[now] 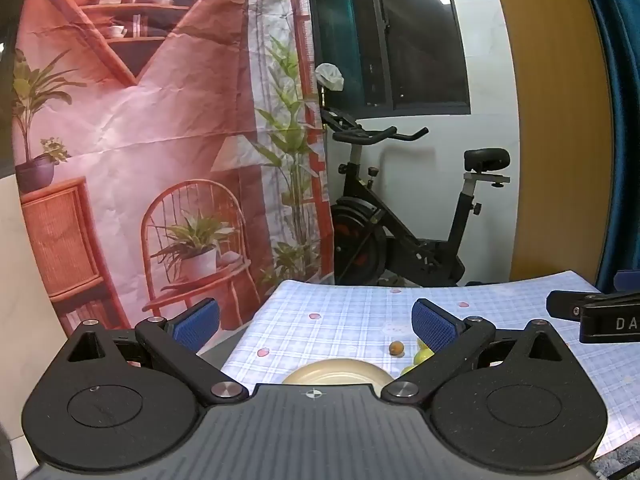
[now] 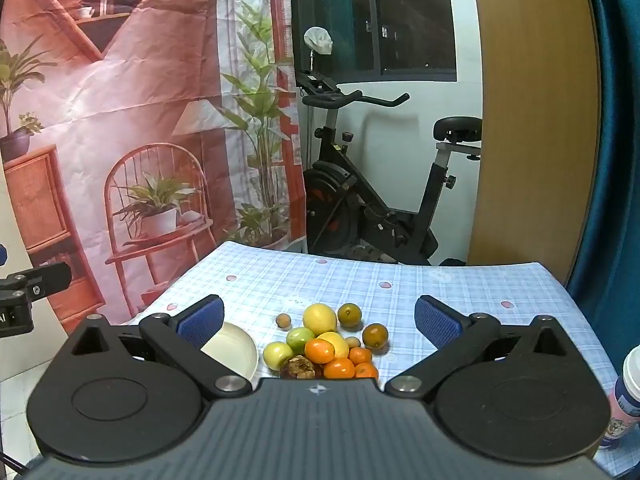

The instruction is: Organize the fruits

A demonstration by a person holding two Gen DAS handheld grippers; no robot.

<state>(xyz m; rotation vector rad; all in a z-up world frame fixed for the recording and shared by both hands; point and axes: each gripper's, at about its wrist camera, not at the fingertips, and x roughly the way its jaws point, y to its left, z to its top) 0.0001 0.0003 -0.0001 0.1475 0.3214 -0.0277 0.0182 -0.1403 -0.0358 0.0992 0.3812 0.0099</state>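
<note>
In the right wrist view a pile of fruit [image 2: 326,344] lies on the checked tablecloth [image 2: 480,292]: a yellow lemon [image 2: 319,319], green fruits [image 2: 300,338], several small oranges [image 2: 319,351] and two dark round fruits [image 2: 375,335]. A cream plate [image 2: 236,350] sits just left of the pile. My right gripper [image 2: 320,320] is open and empty, above and short of the pile. My left gripper [image 1: 316,324] is open and empty over the table's left edge; below it show the plate [image 1: 338,372], a small brown fruit [image 1: 396,347] and green fruits [image 1: 422,356].
A printed backdrop [image 1: 160,140] hangs left of the table and an exercise bike [image 2: 380,200] stands behind it. A lidded paper cup [image 2: 624,396] stands at the table's right front. The right gripper's body [image 1: 596,316] shows at the right of the left wrist view.
</note>
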